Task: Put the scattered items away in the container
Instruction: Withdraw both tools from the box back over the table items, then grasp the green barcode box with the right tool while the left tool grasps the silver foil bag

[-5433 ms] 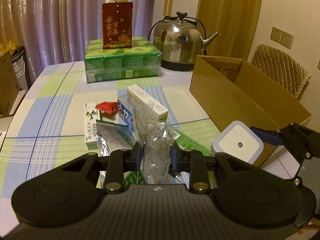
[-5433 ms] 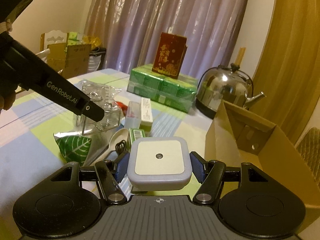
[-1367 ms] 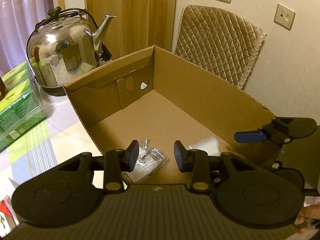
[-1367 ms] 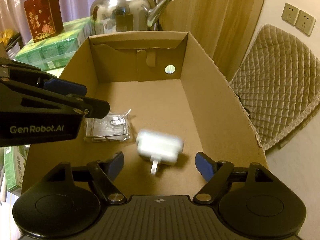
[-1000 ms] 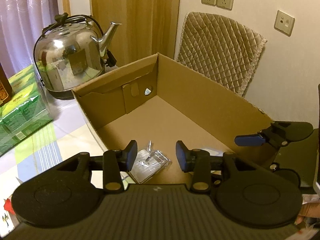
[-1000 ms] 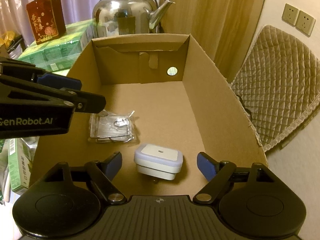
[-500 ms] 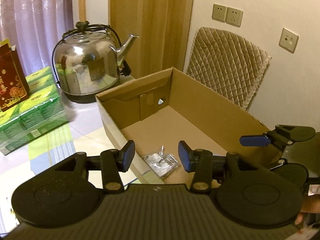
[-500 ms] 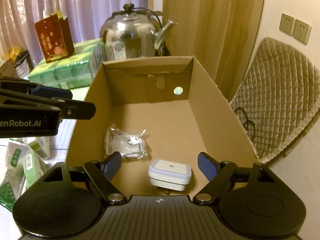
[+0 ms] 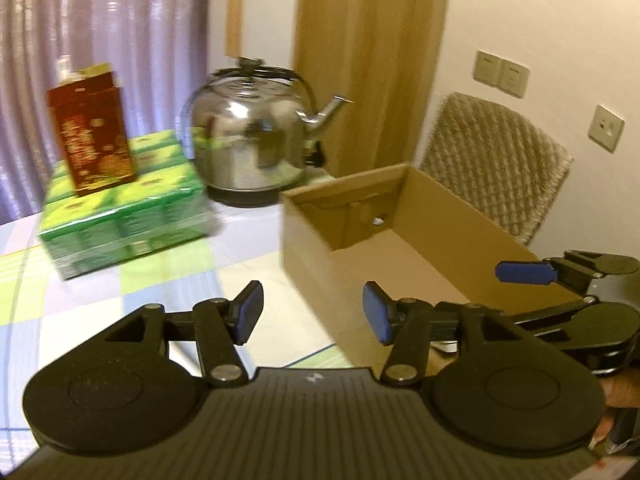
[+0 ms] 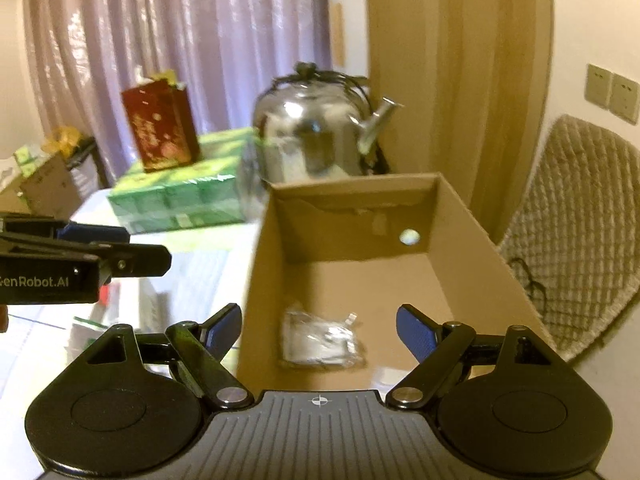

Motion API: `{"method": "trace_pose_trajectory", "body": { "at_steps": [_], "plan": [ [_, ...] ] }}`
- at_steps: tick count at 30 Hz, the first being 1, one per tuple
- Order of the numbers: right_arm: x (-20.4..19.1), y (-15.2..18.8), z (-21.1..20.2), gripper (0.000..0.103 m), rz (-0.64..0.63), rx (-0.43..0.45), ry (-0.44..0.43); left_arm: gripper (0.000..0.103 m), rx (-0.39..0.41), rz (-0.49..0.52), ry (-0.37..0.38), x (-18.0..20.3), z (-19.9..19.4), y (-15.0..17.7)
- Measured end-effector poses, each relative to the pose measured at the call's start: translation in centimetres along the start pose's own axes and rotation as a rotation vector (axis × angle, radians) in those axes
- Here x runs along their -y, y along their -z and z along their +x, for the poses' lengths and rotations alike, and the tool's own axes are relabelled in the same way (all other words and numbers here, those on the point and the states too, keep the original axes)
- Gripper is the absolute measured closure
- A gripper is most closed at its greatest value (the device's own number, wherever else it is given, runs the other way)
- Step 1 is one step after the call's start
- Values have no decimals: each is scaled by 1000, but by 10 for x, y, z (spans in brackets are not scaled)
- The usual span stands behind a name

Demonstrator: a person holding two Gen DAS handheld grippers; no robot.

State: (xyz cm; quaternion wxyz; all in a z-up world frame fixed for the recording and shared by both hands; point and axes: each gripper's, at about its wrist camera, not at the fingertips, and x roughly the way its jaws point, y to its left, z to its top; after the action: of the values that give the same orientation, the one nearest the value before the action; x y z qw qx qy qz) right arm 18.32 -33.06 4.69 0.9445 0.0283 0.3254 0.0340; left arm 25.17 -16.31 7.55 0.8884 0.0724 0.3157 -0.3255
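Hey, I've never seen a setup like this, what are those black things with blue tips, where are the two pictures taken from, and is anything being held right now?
Each black tool is a hand-held gripper with two blue-padded fingers, one in each of a person's hands. A wide-angle camera sits on each and looks forward along its fingers.

One picture is from the left hand-held gripper, the other from the right hand-held gripper. Both are open and hold nothing.

On the checked tablecloth sit an open cardboard box, a steel kettle, and green packs with a red carton on top. A crumpled clear plastic packet lies in the box. The blurred cartons beside the box presumably go in next.
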Motion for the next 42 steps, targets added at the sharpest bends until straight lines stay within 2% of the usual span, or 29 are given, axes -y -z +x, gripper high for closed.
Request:
{"method": "trace_pose_trajectory", "body": {
  "at_steps": [11, 17, 20, 27, 34, 42],
  "plan": [
    [-55, -7, 4, 20, -66, 36, -122, 50, -3, -133, -136, -78, -43, 37],
    [-79, -8, 6, 19, -97, 48, -185, 39, -8, -165, -203, -108, -66, 56],
    [-92, -5, 9, 15, -133, 40, -218, 31, -20, -180, -222, -120, -73, 65],
    [-121, 11, 21, 5, -221, -24, -287, 23, -93, -196, -240, -136, -65, 81],
    [-139, 31, 45, 3, -330, -136, -281, 20, -181, -200, -240, -141, -47, 96],
    [-143, 47, 61, 3, -367, -218, -276, 16, -242, -177, -243, -143, -35, 108]
  ]
}}
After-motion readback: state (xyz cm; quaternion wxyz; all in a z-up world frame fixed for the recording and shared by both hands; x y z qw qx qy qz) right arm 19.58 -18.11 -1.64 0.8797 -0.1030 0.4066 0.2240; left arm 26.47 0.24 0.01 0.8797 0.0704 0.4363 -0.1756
